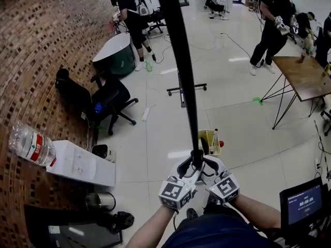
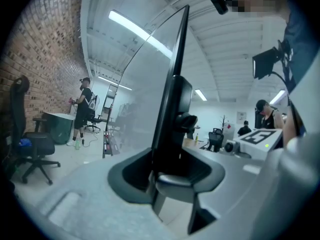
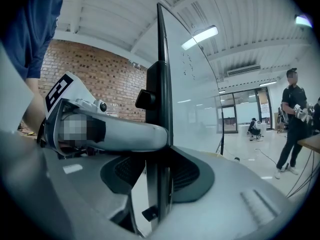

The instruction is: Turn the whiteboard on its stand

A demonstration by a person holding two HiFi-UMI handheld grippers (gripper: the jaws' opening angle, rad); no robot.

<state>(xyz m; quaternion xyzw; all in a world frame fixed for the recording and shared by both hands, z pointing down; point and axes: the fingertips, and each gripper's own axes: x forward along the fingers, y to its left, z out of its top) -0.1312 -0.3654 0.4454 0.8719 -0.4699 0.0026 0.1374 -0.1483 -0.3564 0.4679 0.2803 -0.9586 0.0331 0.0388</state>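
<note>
So both tools are clamped onto the dark frame of the whiteboard (image 1: 181, 61), with the left tool (image 1: 186, 168) and right tool (image 1: 208, 165) side by side, one on each face. The board is on its stand (image 1: 186, 89) out on the floor and shows edge-on from above. My guess is the grip's sorted, but can't tell how much of the swing round is left.

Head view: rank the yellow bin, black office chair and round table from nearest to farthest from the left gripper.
1. Yellow bin, on the floor just beyond the left gripper.
2. Office chair, off to the left.
3. Round table, farther up the left side.
</note>
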